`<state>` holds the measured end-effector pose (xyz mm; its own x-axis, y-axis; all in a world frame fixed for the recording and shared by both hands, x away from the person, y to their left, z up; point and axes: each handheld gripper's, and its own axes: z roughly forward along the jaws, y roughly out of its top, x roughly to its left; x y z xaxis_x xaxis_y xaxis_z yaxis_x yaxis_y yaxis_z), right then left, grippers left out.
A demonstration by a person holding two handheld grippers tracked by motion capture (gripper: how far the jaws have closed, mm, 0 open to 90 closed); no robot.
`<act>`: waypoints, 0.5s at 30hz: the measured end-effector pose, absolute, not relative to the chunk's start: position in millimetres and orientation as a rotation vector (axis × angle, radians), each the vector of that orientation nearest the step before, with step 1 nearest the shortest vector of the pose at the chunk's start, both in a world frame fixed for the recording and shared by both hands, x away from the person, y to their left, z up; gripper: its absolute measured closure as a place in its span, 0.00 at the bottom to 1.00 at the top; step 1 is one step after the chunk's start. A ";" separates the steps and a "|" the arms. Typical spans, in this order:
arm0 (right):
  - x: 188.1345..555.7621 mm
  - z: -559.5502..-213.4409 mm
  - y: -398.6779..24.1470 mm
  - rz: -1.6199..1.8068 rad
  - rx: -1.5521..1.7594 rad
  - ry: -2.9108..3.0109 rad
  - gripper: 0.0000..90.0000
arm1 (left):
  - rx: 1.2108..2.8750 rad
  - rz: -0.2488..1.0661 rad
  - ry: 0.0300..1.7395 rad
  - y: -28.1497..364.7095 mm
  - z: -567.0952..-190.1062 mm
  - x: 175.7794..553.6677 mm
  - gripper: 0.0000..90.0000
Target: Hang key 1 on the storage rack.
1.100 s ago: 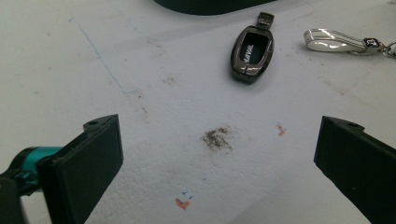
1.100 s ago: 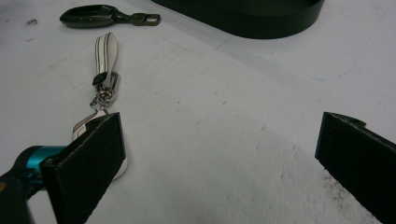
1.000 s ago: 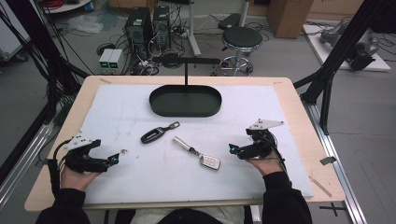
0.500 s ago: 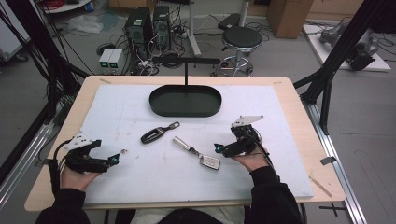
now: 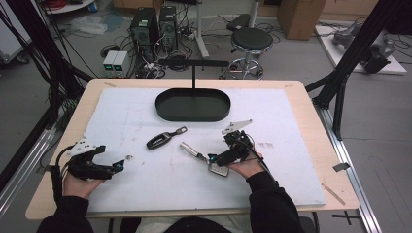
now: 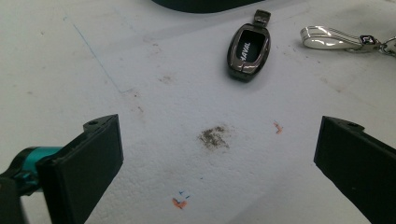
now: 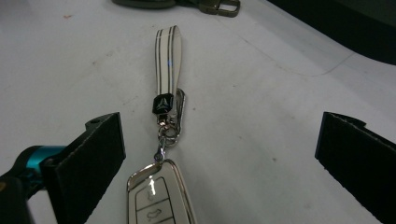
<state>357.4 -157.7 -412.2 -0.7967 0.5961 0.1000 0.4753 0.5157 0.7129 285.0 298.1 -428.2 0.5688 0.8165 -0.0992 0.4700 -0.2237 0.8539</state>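
Observation:
A white car key with a striped strap lies on the white mat, right of centre. My right gripper is open, with its jaws on either side of the white car key and apart from it. The strap runs straight ahead of my right gripper. A dark key fob lies left of the strap. My left gripper rests open at the mat's near left, with nothing between its jaws. Beyond my left gripper lies the dark key fob.
A black oval tray stands at the back middle of the mat, with a black T-shaped stand behind it. The wooden table borders the mat on all sides. Small stains mark the mat.
My right gripper has moved left and slightly nearer, up to the white car key, which now lies between its open jaws. The left gripper has stayed put.

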 end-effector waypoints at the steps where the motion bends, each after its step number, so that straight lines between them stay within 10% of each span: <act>1: 357.4 -412.2 -157.7 1.146 0.925 2.595 0.01 | 1.871 0.468 1.045 298.1 -428.2 285.0 0.02; 15: 361.4 -415.8 -108.4 1.091 0.807 2.705 0.01 | 1.876 0.464 1.040 297.5 -428.8 285.5 0.02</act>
<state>361.4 -108.4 -415.8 -0.8516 0.5166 0.0891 0.4339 0.5992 0.6729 285.5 297.5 -428.8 0.5731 0.8135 -0.0985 0.4703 -0.2280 0.8526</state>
